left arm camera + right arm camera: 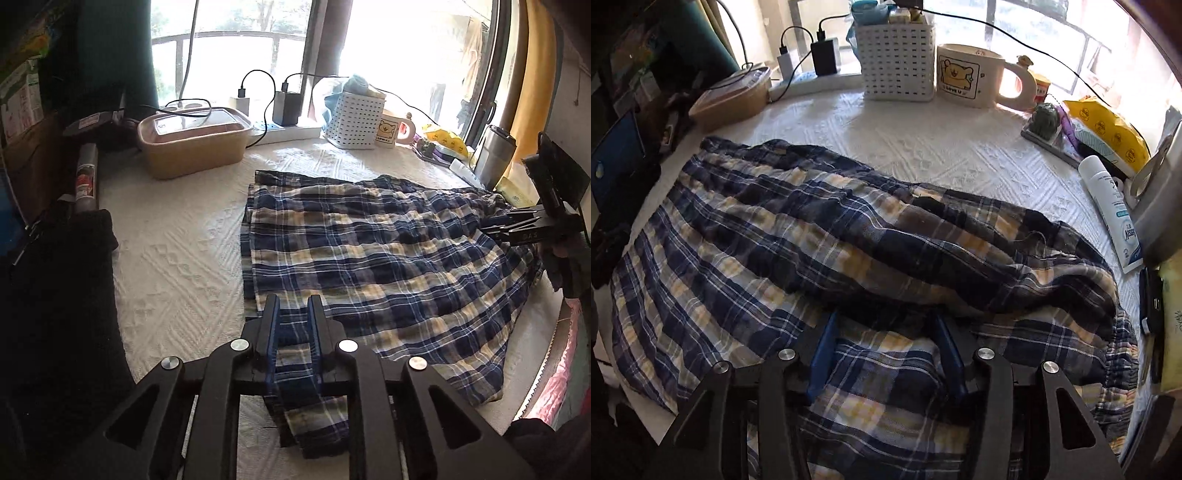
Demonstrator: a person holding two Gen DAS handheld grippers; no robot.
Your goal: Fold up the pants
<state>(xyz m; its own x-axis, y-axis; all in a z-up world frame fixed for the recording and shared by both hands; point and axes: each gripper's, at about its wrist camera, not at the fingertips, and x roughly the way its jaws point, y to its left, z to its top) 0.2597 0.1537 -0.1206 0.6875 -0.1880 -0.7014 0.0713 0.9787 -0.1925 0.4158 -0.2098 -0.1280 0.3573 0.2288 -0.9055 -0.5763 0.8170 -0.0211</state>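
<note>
Gripping the plaid pants (369, 236) spread on the white cloth (177, 258), we see the left gripper (293, 301) pinching a hem strip and the right gripper (884, 317) apart over bunched fabric; uneven pulling could skew the fold.

Ahead and to the left of the left gripper's (293, 301) jaws lies bare white tablecloth (177, 258), open up to the lidded brown container (194, 146) at the far edge. Hard left, a dark bundle (62, 280) closes that side. Beyond the right gripper's (886, 321) jaws, past the plaid pants (820, 236), a clear strip runs to the white basket (897, 62) and bear mug (967, 75). To their right, a white tube (1113, 214) and a yellow packet (1108, 127) crowd the edge.
</note>
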